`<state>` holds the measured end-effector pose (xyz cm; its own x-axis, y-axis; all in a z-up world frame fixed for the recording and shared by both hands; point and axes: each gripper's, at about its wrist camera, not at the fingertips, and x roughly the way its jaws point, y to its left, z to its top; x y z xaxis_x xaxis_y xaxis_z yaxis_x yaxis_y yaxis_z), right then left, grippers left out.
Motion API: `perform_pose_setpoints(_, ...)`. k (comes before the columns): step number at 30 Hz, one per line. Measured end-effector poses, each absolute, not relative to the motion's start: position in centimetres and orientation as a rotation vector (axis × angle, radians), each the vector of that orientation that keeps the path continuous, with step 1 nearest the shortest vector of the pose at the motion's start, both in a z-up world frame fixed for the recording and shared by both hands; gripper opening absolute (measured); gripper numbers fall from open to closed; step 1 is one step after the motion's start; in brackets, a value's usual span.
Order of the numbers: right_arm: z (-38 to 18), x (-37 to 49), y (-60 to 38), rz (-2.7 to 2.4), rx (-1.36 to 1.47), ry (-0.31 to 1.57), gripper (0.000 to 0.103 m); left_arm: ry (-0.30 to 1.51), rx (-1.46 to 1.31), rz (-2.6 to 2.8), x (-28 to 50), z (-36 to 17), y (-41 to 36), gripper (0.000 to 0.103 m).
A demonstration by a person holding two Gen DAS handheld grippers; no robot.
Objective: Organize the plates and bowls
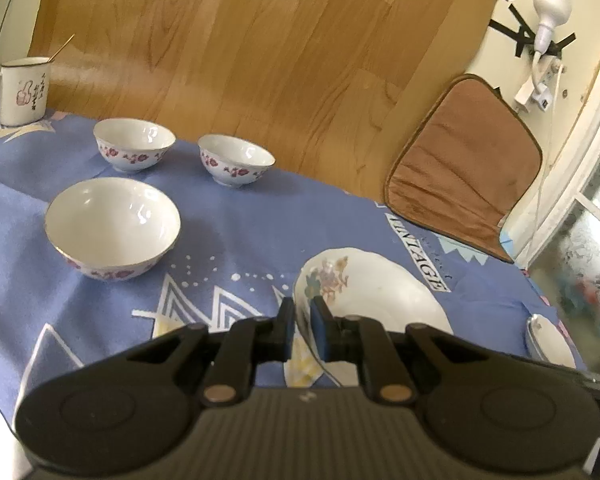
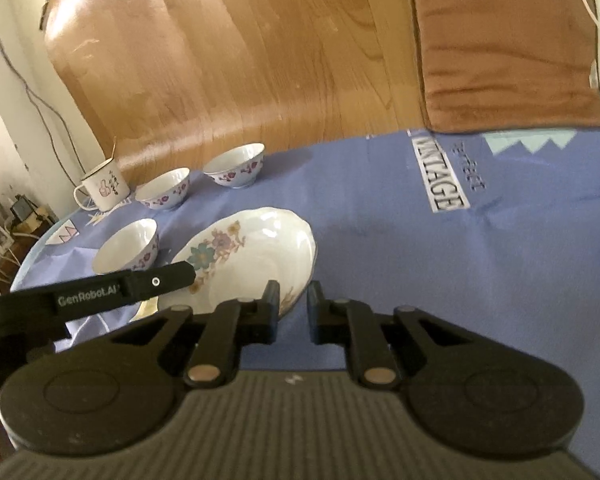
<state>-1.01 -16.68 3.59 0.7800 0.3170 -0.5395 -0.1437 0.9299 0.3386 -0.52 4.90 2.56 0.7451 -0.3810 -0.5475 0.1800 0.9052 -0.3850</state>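
The white scalloped china plate with a flower spray [image 1: 364,284] sits at the lower centre of the left wrist view, on the blue patterned tablecloth [image 1: 228,232]. It is tipped, its near rim raised off the cloth and its face turned up and toward the upper right of the frame. In the right wrist view the same plate [image 2: 260,248] reads as an oval whose long axis runs from lower left to upper right.

The left gripper [image 1: 302,320] has its blue-padded jaws pinched on the plate's near rim, which passes between them. The right gripper [image 2: 293,300] has narrow jaws with a slit between them; the plate's lower right edge lies at its left finger, and I cannot tell whether the pads press it.

Three white porcelain bowls with purple flower bands stand apart from one another, unstacked: the large bowl [image 1: 112,232] at mid left, the second bowl [image 1: 134,144] and the third bowl [image 1: 236,160] above it. A second white dish [image 1: 548,338] shows at the right edge, well apart from the plate. A white enamel mug [image 1: 20,92] stands at the upper left.

By my judgement the sorting has barely begun: one plate is just being gripped, and nothing is stacked yet.
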Motion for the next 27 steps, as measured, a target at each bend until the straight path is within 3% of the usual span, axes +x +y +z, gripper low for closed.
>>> perform_pose_setpoints(27,3.1,-4.3,-23.9,0.127,0.385,0.501,0.017,0.671,-0.135,-0.407,-0.5,5.0,-5.7,0.010)
